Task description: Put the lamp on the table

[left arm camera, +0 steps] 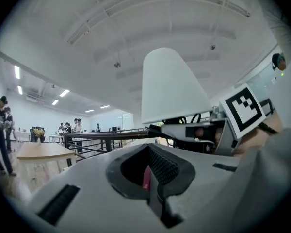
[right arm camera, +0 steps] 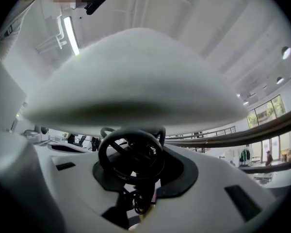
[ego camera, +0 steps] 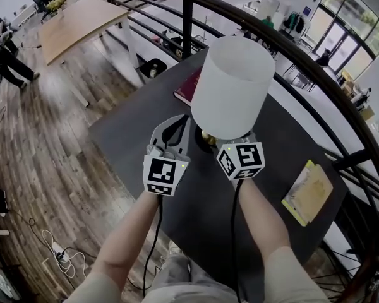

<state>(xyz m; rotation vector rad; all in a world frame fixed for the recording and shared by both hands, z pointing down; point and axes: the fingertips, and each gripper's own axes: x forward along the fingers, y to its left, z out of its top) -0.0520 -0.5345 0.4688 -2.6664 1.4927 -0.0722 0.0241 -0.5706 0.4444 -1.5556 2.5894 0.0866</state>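
Black cord (right arm camera: 131, 159): coiled in a bundle between the jaws of our right gripper (right arm camera: 138, 164).
Right jaws: closed on the lamp (ego camera: 232, 87) just under its white shade, with the cord bundle between them.
Left jaws: our left gripper (left arm camera: 149, 159) has its tips together and nothing in them; through the slit we glimpse a strip of red.
Left gripper's place: level with the right one, just beside the lamp on its left.
Lamp: upright over the middle of the table (ego camera: 196, 232), toward its far edge. Its brass foot (ego camera: 208, 137) shows below the shade, and we cannot tell whether it touches the top.
Book (ego camera: 188, 86): red, lying flat at the table's far edge, behind the lamp.
Notebook (ego camera: 308, 192): yellow, lying flat near the table's right edge, well apart from the lamp.
Railing (ego camera: 303, 62): dark bars curving past the table's far and right edges.
Floor (ego camera: 50, 137): wood planks beyond the table's left edge.
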